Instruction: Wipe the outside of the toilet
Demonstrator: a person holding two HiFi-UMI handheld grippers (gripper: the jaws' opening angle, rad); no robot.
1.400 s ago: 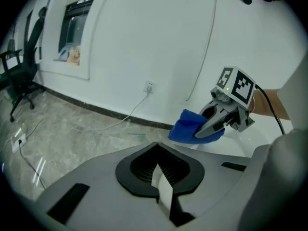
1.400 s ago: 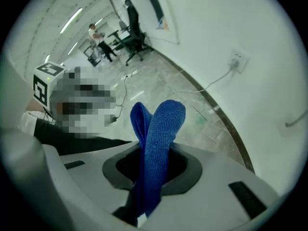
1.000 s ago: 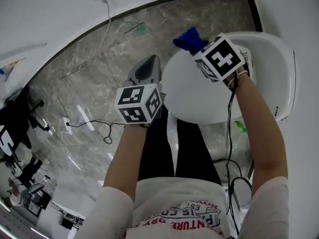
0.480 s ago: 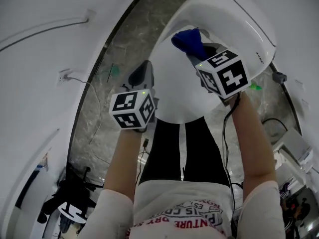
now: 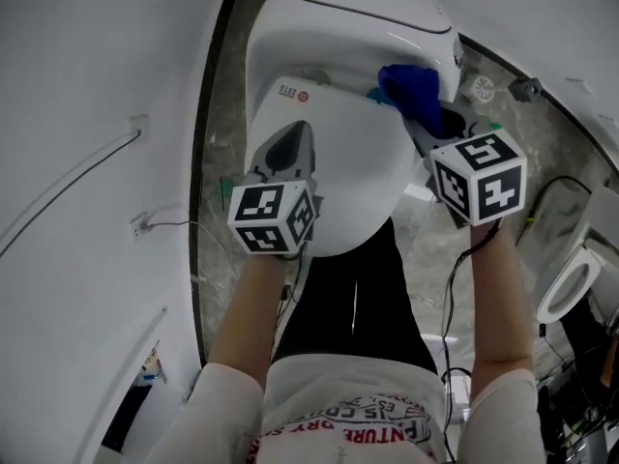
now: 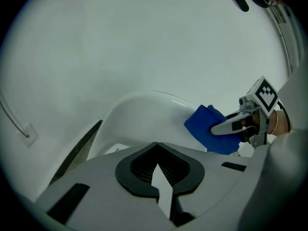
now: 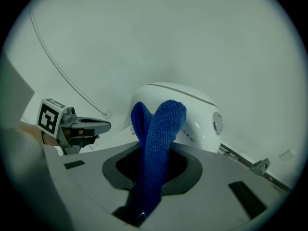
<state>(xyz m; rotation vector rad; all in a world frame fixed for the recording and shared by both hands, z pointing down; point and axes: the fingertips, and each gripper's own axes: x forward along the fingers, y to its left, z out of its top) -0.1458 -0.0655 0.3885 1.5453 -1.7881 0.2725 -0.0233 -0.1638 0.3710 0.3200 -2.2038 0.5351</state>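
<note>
The right tongs (image 7: 153, 173) grip a blue terry cloth (image 5: 410, 89) at the rear right of the white ceramic toilet (image 5: 348, 27), while the left tongs (image 6: 158, 173) hover closed and empty over its lid (image 5: 348, 177); a hard drag across the curve could tug the cloth free.

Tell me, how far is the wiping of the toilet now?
Done: the right gripper is shut on the cloth. In hand: the cloth is at the toilet's rear right, beside the lid; contact is unclear. Left: no wiped area can be told apart, so lid and sides probably need wiping. The left gripper is shut, empty, above the lid.
</note>
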